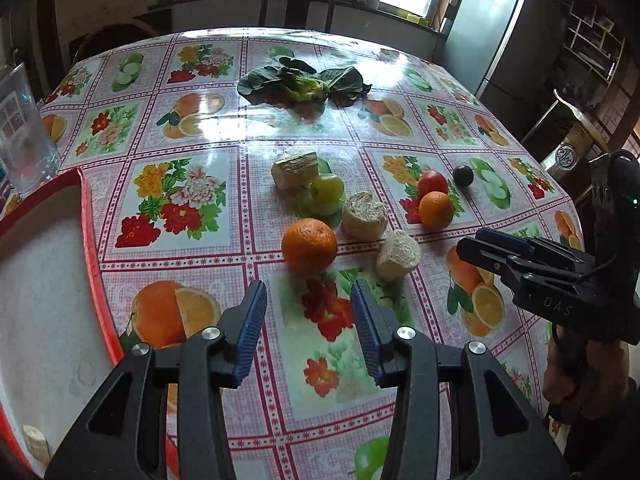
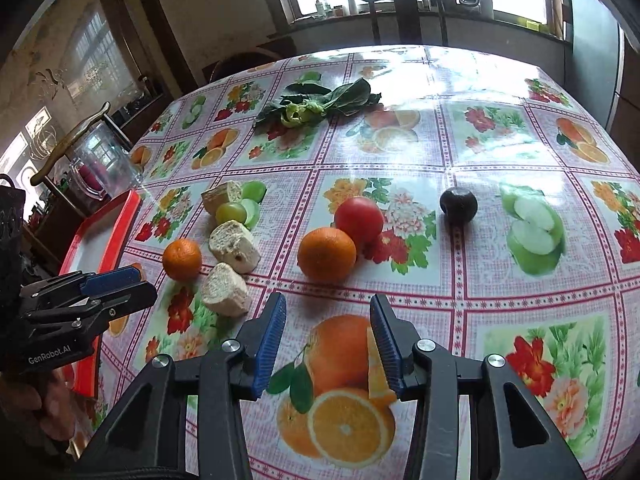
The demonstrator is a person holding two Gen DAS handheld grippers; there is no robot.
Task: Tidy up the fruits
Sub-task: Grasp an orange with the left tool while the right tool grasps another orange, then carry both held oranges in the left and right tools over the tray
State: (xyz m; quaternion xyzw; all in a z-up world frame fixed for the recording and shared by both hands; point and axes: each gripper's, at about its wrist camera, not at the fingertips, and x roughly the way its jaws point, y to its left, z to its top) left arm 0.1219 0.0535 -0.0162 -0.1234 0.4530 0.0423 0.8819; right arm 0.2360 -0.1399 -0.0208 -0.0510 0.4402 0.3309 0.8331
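Note:
My left gripper (image 1: 309, 294) is open and empty, just short of an orange (image 1: 309, 244) on the tablecloth. My right gripper (image 2: 327, 308) is open and empty, just short of a second orange (image 2: 327, 255) that touches a red tomato (image 2: 359, 219). A dark plum (image 2: 458, 205) lies farther right. A green fruit (image 1: 327, 189) sits among three pale bread-like chunks (image 1: 365, 216). The red-rimmed white tray (image 1: 44, 264) lies at the left, with one pale slice (image 1: 36, 444) in its near corner. The right gripper also shows in the left wrist view (image 1: 480, 246).
A leafy green vegetable (image 1: 304, 80) lies at the far middle of the table. A clear glass jug (image 1: 22, 136) stands behind the tray. A wooden chair (image 1: 298, 2) and a fridge (image 1: 488, 36) stand beyond the table's far edge.

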